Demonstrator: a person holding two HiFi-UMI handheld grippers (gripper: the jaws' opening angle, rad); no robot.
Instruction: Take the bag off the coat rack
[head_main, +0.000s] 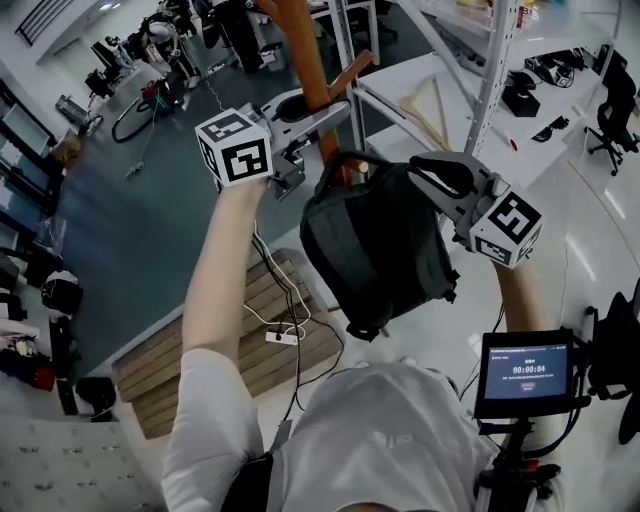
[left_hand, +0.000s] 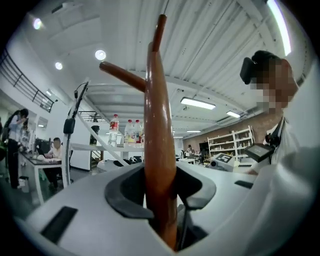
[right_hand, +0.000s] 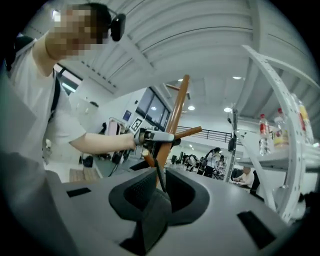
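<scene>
White T-shirt (head_main: 385, 440), grey hand-held grippers (head_main: 318, 112) (head_main: 428, 172)

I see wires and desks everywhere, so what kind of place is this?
Probably a lab or workshop-style office: white metal shelving, a person seated at a desk, and cables trailing over the floor.

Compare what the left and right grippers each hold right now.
The left gripper is shut on the brown coat rack pole; the right gripper is shut on the dark bag near its top. Left grips a stiff upright pole, right limp fabric. Neither is empty.
</scene>
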